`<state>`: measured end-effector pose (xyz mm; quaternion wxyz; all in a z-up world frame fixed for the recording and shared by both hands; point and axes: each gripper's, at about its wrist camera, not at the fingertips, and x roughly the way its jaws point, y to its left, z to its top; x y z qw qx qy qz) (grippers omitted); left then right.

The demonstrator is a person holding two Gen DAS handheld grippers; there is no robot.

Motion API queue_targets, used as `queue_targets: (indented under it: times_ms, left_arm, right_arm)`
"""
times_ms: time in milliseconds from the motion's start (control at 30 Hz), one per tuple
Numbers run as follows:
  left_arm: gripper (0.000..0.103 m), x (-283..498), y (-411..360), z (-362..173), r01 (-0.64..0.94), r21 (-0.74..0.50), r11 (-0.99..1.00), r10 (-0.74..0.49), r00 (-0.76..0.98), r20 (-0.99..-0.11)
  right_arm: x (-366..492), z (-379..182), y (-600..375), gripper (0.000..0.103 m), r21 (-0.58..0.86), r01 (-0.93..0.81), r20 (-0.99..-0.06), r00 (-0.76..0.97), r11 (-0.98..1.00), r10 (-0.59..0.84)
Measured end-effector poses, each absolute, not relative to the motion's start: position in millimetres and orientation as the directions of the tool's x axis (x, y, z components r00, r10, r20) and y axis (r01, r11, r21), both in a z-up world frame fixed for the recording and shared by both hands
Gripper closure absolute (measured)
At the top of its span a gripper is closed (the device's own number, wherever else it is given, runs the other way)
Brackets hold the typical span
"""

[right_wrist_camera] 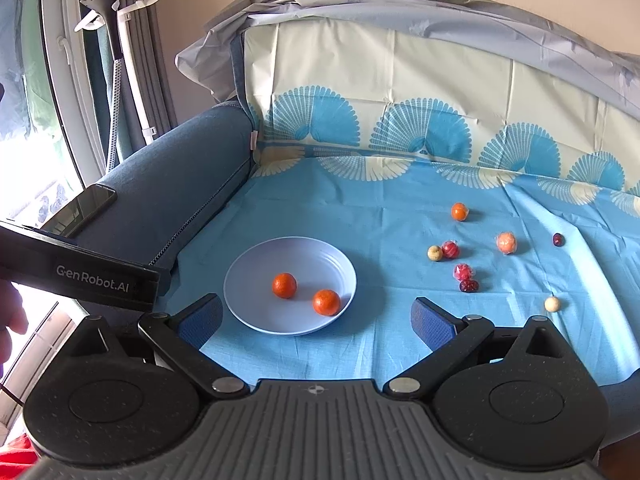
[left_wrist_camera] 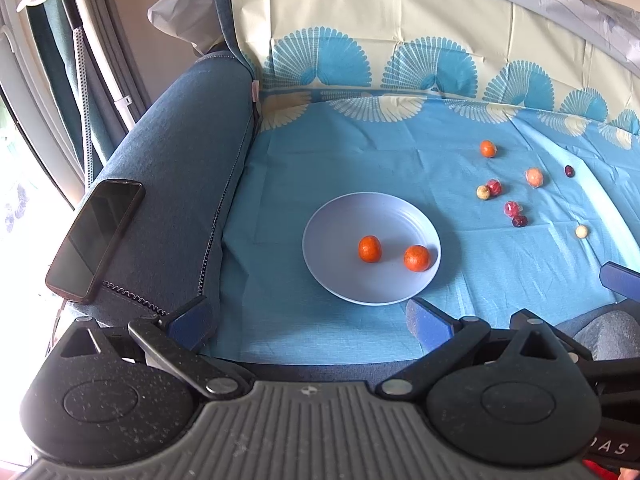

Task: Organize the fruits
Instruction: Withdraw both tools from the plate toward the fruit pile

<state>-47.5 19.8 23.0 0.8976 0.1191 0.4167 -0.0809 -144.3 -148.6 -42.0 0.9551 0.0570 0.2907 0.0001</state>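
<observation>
A pale lilac plate (left_wrist_camera: pixel 340 280) (right_wrist_camera: pixel 256 312) lies on the blue cloth and holds two oranges (left_wrist_camera: pixel 369 248) (right_wrist_camera: pixel 284 285). To its right several small fruits lie loose: an orange (left_wrist_camera: pixel 487 148) (right_wrist_camera: pixel 459 211), a wrapped peach-coloured fruit (left_wrist_camera: pixel 534 177) (right_wrist_camera: pixel 506 242), wrapped red fruits (left_wrist_camera: pixel 494 187) (right_wrist_camera: pixel 450 249), dark red ones (left_wrist_camera: pixel 519 221) (right_wrist_camera: pixel 469 286) and pale balls (left_wrist_camera: pixel 483 192) (right_wrist_camera: pixel 551 303). My left gripper (left_wrist_camera: pixel 308 320) is open and empty, near the plate's front edge. My right gripper (right_wrist_camera: pixel 318 318) is open and empty, in front of the plate.
A black phone (left_wrist_camera: pixel 96 234) (right_wrist_camera: pixel 80 210) lies on the sofa's blue armrest (left_wrist_camera: pixel 176 168) at the left. The patterned cloth (left_wrist_camera: pixel 360 168) covers the seat and backrest. A garment steamer (right_wrist_camera: pixel 108 8) stands by the window. The left gripper's body (right_wrist_camera: pixel 80 276) crosses the right wrist view.
</observation>
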Motion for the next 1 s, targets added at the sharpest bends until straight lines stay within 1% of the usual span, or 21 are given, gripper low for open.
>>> queue_targets:
  times_ms: [467,633,867,1000]
  left_arm:
    - [0.000,-40.2,9.0,16.1,0.265,0.164,0.950,-0.038,0.620,-0.783]
    - [0.000,-34.2,-3.3,10.8,0.277,0.159,0.948,-0.040,0.595,-0.803]
    - [0.000,-18.1,-48.1,-1.9,0.342,0.155,0.927,-0.064,0.550,-0.833]
    - [0.000,-0.2,-88.4,-12.7,0.382,0.121,0.916,-0.103,0.517,-0.850]
  right_arm:
    - [-137.7,-52.9,-159.0,0.003,0.146,0.045,-0.572,0.819,0.988,0.047]
    - [-134.3,-60.4,-172.0,0.003,0.150,0.073,-0.573,0.819,0.986,0.026]
    - [-129.9,-73.6,-225.1,0.003,0.163,0.198,-0.575,0.815,0.967,-0.070]
    - [-123.1,-82.8,-271.6,0.003,0.161,0.282,-0.583,0.800,0.946,-0.140]
